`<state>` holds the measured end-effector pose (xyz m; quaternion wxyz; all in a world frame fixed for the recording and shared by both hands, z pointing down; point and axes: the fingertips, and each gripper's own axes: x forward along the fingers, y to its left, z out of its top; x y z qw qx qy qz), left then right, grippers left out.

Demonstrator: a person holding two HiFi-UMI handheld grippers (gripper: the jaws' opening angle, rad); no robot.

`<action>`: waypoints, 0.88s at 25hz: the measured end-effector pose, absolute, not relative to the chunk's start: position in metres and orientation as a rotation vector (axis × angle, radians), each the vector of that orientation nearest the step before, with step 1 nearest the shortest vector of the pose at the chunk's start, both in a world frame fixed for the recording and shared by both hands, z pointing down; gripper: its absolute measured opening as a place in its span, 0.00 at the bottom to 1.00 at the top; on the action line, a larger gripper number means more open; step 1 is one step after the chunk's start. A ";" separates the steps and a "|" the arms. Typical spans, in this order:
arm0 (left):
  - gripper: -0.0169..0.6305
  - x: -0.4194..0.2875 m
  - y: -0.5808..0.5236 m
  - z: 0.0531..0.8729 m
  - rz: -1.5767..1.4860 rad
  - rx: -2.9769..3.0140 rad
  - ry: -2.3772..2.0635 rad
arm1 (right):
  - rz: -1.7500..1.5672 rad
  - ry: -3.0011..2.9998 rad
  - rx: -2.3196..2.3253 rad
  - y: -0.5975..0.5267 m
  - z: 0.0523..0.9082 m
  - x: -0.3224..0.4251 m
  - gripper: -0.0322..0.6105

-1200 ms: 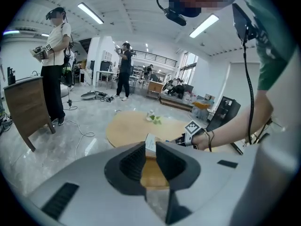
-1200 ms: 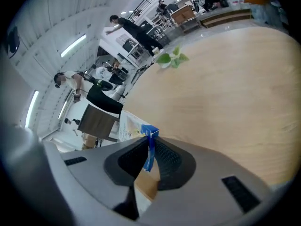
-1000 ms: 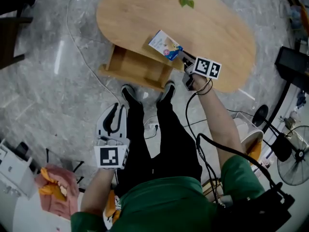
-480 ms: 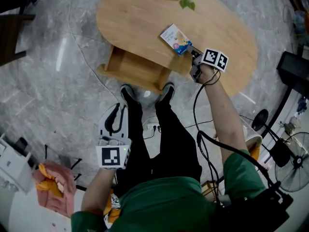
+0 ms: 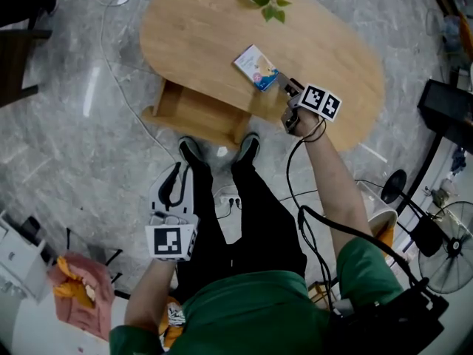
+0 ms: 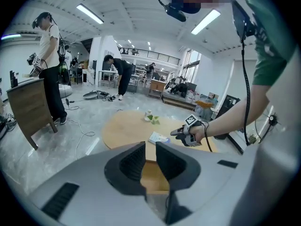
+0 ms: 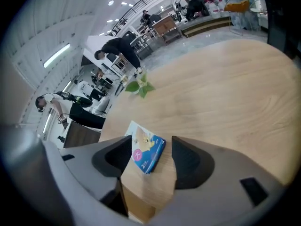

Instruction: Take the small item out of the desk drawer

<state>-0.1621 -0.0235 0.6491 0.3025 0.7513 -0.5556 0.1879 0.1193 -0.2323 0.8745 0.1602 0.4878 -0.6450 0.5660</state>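
freshly opened, right hand-held gripper [image 5: 287, 88] brackets a loose packet [image 5: 256, 67] on the oval wooden table [image 5: 199, 28]; grey marble floor [image 5: 59, 124].

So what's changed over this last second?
The right gripper carried the flat white-and-blue packet further onto the oval wooden table. Its jaws have just been opening, and the packet now lies loose at their tips. The left gripper stayed low by the person's leg, and the wooden drawer is open as before.
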 end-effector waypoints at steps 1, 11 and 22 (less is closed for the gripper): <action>0.15 -0.159 -0.026 0.644 0.491 2.001 -1.473 | 1.602 -1.859 1.403 -0.232 0.863 0.123 0.48; 0.15 -0.140 -0.077 0.527 0.413 2.170 -1.532 | 1.068 -2.148 1.440 -0.232 0.664 0.117 0.16; 0.15 -0.120 -0.118 0.383 0.267 2.295 -1.655 | 0.703 -2.409 1.536 -0.196 0.426 0.097 0.10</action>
